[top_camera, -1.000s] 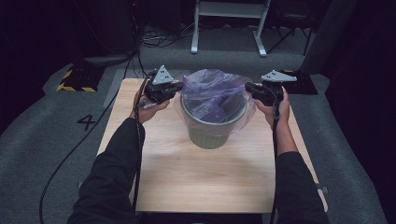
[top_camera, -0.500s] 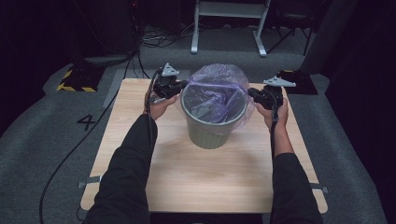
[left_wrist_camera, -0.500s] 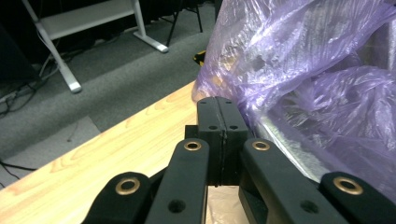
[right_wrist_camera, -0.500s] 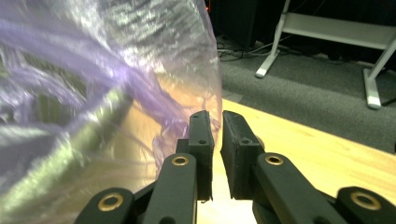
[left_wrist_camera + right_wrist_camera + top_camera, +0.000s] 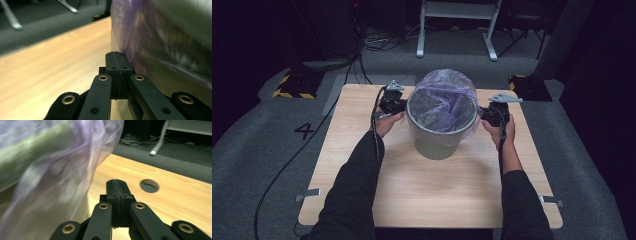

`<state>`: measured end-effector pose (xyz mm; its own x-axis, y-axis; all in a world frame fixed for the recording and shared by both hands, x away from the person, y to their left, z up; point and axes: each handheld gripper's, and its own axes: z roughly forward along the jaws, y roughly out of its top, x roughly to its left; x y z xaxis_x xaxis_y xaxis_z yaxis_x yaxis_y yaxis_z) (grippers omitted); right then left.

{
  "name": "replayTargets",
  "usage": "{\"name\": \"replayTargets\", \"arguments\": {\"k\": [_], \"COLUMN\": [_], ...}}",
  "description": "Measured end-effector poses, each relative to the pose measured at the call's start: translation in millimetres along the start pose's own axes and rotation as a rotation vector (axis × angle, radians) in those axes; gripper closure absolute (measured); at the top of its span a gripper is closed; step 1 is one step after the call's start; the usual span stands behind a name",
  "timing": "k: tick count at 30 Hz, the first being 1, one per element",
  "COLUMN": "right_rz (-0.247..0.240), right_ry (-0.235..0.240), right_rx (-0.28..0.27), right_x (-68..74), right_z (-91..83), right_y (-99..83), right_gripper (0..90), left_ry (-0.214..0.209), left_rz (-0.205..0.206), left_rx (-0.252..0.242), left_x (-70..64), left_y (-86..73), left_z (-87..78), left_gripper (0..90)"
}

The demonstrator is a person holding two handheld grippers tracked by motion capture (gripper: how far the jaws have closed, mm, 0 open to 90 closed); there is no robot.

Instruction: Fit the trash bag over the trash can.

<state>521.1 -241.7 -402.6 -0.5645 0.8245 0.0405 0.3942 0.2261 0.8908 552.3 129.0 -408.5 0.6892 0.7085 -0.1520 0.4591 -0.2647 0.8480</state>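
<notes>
A grey-green bin (image 5: 437, 145) stands mid-table, lined with a thin purple bag (image 5: 443, 97) whose edge is folded down over the rim. My left gripper (image 5: 398, 106) is at the bin's left rim. Its jaws are pressed together and the bag film (image 5: 122, 30) runs right down onto their tips (image 5: 118, 58), so it looks pinched. My right gripper (image 5: 488, 116) is at the right rim. In the right gripper view its jaws (image 5: 117, 185) are shut with nothing visible between them, and the bag skirt (image 5: 62, 177) hangs just to their left.
The bin sits on a light wooden table (image 5: 432, 195) with a round hole (image 5: 149, 185) near its far right. Cables (image 5: 287, 170) trail off the left side onto grey floor. A metal stand (image 5: 457, 30) and a yellow-black block (image 5: 292, 87) lie beyond the table.
The bag, stretched wide between both grippers a second ago, now sits down over the bin's rim. Both grippers have moved in closer to the bin and lower.
</notes>
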Motion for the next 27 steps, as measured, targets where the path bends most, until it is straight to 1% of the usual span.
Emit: {"name": "replayTargets", "arguments": {"k": [1,2,3,4,5,6,7,10,13,18,21,24,26,27], "right_rz": [0.003,0.0,-0.008,-0.015,-0.018,-0.016,-0.018,-0.041,-0.053,-0.053,-0.06,-0.081,-0.106,-0.118], "right_ry": [0.015,0.027,0.039,0.045,0.053,0.071,0.087,0.113,0.128,0.143,0.162,0.177,0.176,0.161], "right_rx": [-0.006,-0.007,-0.006,-0.003,-0.004,-0.012,-0.015,-0.011,-0.009,-0.005,-0.003,0.007,0.014,0.022], "right_x": [0.6,1.6,2.8,4.1,5.1,5.9,6.8,10.9,14.0,16.4,20.0,24.8,27.2,27.9], "right_z": [-1.2,-2.2,-3.2,-3.7,-4.4,-5.1,-5.6,-5.8,-5.0,-5.3,-7.3,-10.5,-13.7,-15.4], "right_y": [-2.0,-3.9,-5.7,-7.2,-8.4,-9.5,-10.3,-13.2,-15.8,-20.0,-22.0,-23.3,-23.8,-24.0], "right_gripper": [90.0,90.0,90.0,90.0,90.0,90.0,90.0,90.0,90.0,90.0,90.0,90.0,89.6,87.1], "left_ry": [-0.002,-0.015,-0.02,-0.029,-0.04,-0.046,-0.054,-0.058,-0.063,-0.07,-0.072,-0.071,-0.066,-0.063], "left_rz": [0.01,0.012,0.016,0.015,0.012,0.016,0.016,0.041,0.046,0.062,0.086,0.127,0.149,0.15], "left_rx": [-0.006,-0.01,-0.007,-0.005,-0.013,-0.022,-0.019,-0.004,0.002,0.01,0.036,0.044,0.049,0.04], "left_x": [-1.1,-1.8,-2.5,-3.0,-3.4,-3.9,-4.2,-4.7,-5.6,-8.0,-10.9,-15.2,-17.5,-18.5], "left_y": [-3.0,-5.6,-7.6,-9.0,-10.5,-12.1,-13.8,-16.8,-19.8,-26.2,-32.2,-36.2,-36.9,-37.2], "left_z": [0.0,-0.2,-0.5,-1.0,-2.1,-3.4,-4.3,-6.4,-8.0,-10.8,-13.9,-20.1,-25.5,-28.6], "left_gripper": [89.8,89.8,89.8,89.8,89.8,89.8,89.8,89.8,89.8,89.9,89.9,89.9,89.8,89.8]}}
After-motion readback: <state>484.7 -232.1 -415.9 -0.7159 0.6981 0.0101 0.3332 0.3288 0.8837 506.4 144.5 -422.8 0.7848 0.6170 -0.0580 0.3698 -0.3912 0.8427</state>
